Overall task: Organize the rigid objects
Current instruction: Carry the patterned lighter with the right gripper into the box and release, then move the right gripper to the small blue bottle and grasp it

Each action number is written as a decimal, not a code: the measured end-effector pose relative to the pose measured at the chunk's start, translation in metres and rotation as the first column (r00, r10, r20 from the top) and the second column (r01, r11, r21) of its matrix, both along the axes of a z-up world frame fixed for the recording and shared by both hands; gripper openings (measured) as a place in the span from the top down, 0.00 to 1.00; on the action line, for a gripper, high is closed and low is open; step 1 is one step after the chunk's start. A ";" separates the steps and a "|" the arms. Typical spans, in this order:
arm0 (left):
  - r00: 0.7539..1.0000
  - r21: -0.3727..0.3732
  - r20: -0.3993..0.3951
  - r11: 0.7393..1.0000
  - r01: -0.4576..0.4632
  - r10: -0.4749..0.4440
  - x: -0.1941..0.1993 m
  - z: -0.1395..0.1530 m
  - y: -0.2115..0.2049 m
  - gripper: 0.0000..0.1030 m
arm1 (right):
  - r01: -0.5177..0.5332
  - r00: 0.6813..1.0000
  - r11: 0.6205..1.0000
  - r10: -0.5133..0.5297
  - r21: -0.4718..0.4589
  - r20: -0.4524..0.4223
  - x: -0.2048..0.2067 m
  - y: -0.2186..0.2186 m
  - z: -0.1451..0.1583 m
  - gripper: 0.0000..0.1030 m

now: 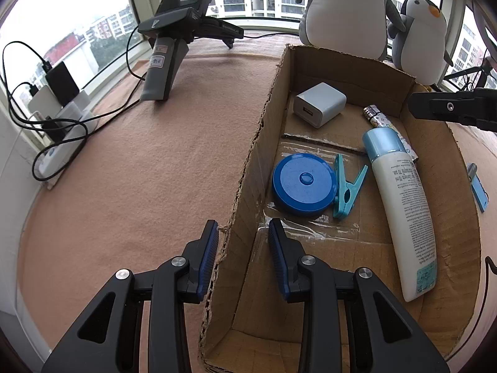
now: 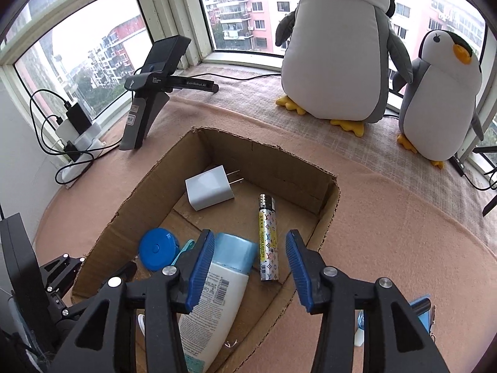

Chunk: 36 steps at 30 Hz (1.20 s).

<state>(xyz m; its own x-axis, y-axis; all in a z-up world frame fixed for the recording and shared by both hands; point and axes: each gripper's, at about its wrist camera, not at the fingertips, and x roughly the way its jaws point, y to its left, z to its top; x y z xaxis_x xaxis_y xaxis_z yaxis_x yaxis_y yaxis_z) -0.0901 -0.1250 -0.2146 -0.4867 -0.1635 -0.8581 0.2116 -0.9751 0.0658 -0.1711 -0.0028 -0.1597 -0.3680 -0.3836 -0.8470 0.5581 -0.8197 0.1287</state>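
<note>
A shallow cardboard box (image 1: 248, 168) (image 2: 326, 217) lies on the tan cloth. In it lie a white charger (image 1: 320, 104) (image 2: 209, 190), a blue round tape measure (image 1: 303, 183) (image 2: 157, 248), a teal clothes peg (image 1: 348, 188) (image 2: 181, 250), a patterned lighter (image 1: 380, 118) (image 2: 267, 239) and a white lotion bottle with a light blue cap (image 1: 403, 211) (image 2: 217, 286). My left gripper (image 1: 242, 233) is open and straddles the box's left wall. My right gripper (image 2: 250, 248) is open and empty above the bottle cap and lighter.
Two plush penguins (image 2: 338, 46) (image 2: 444, 99) stand by the window behind the box. A black device on a stand (image 1: 174, 40) (image 2: 149, 87) and a power strip with chargers and cables (image 1: 59, 115) (image 2: 77, 130) are at the left. A blue item (image 1: 478, 186) (image 2: 419, 310) lies right of the box.
</note>
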 end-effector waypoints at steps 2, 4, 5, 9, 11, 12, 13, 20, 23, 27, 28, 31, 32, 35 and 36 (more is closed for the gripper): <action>1.000 0.000 0.000 1.000 0.000 0.000 0.000 0.000 0.000 0.70 | 0.001 1.000 1.000 -0.001 -0.002 -0.003 0.000 0.001 0.001 0.57; 1.000 0.000 0.000 1.000 0.000 0.000 0.000 0.000 0.000 0.70 | -0.001 1.000 1.000 0.001 0.001 -0.003 0.001 0.001 0.001 0.57; 1.000 0.001 0.000 1.000 0.000 0.000 0.000 0.000 0.000 0.70 | 0.000 1.000 1.000 0.000 0.001 -0.004 0.001 0.001 0.002 0.57; 1.000 0.000 0.000 1.000 0.000 0.000 0.000 0.000 0.000 0.70 | 0.006 1.000 1.000 -0.006 -0.008 -0.003 0.002 0.006 0.004 0.57; 1.000 0.001 0.000 1.000 0.000 0.000 0.000 0.000 0.000 0.70 | 0.011 1.000 1.000 -0.011 -0.014 -0.001 0.002 0.011 0.007 0.57; 1.000 0.001 0.000 1.000 0.000 0.000 0.000 0.000 0.000 0.70 | 0.012 1.000 1.000 -0.012 -0.016 0.003 0.003 0.014 0.008 0.57; 1.000 0.001 0.000 1.000 0.000 0.000 0.000 0.000 0.000 0.70 | 0.013 1.000 1.000 -0.013 -0.017 0.011 0.003 0.017 0.009 0.57; 1.000 0.000 0.000 1.000 0.000 0.000 0.000 0.000 0.000 0.70 | 0.065 0.997 0.998 -0.064 -0.016 0.048 0.002 0.062 0.010 0.56; 1.000 0.000 0.000 1.000 0.000 0.000 0.000 0.000 0.000 0.70 | 0.116 0.991 0.993 -0.113 -0.037 0.072 -0.001 0.087 0.011 0.56; 1.000 -0.001 0.000 1.000 0.001 -0.001 0.000 0.000 -0.001 0.70 | 0.181 0.980 0.981 -0.175 -0.062 0.098 -0.006 0.118 0.012 0.56; 1.000 -0.002 0.000 1.000 0.001 -0.001 0.000 0.000 -0.001 0.70 | 0.194 0.977 0.979 -0.186 -0.066 0.106 -0.007 0.125 0.012 0.56; 1.000 -0.002 0.000 1.000 0.000 0.000 -0.001 0.001 -0.001 0.70 | 0.225 0.967 0.971 -0.212 -0.082 0.139 -0.008 0.139 0.008 0.56; 1.000 -0.002 0.000 1.000 0.000 0.000 -0.001 0.001 -0.001 0.70 | 0.231 0.964 0.969 -0.216 -0.086 0.152 -0.008 0.142 0.006 0.56; 1.000 -0.002 0.000 1.000 0.001 -0.001 -0.001 0.001 -0.001 0.70 | 0.239 0.959 0.968 -0.223 -0.079 0.176 -0.006 0.146 -0.003 0.57; 1.000 -0.002 0.000 1.000 0.001 -0.001 -0.001 0.001 -0.001 0.70 | 0.237 0.958 0.969 -0.220 -0.075 0.184 -0.005 0.146 -0.007 0.57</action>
<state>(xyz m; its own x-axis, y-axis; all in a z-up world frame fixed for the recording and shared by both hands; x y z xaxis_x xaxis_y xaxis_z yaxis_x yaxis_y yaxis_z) -0.0906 -0.1258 -0.2139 -0.4866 -0.1649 -0.8579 0.2107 -0.9752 0.0680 -0.1762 0.1432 -0.1666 -0.3067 -0.3880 -0.8691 0.3196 -0.9021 0.2899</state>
